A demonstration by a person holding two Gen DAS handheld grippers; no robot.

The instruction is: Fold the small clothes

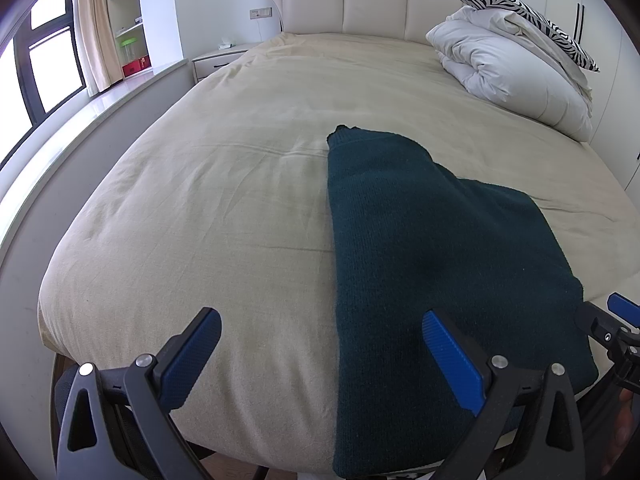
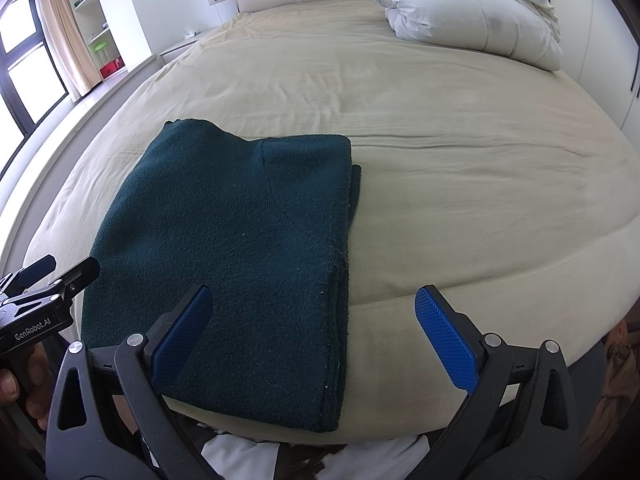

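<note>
A dark green knit sweater [image 1: 420, 240] lies folded lengthwise on the beige bed [image 1: 220, 184], at its near edge. It also shows in the right wrist view [image 2: 240, 232], with its sleeve side folded over. My left gripper [image 1: 320, 356] is open and empty, just short of the sweater's near left edge. My right gripper [image 2: 312, 332] is open and empty, straddling the sweater's near right edge. The right gripper shows at the right of the left wrist view [image 1: 612, 320]. The left gripper shows at the left of the right wrist view [image 2: 52, 276].
A white folded duvet [image 1: 512, 76] and a zebra-print pillow [image 1: 532, 16] lie at the bed's far right by the headboard [image 1: 344, 4]. A nightstand [image 1: 220, 58], window ledge and shelves stand to the left. A wardrobe stands at the right.
</note>
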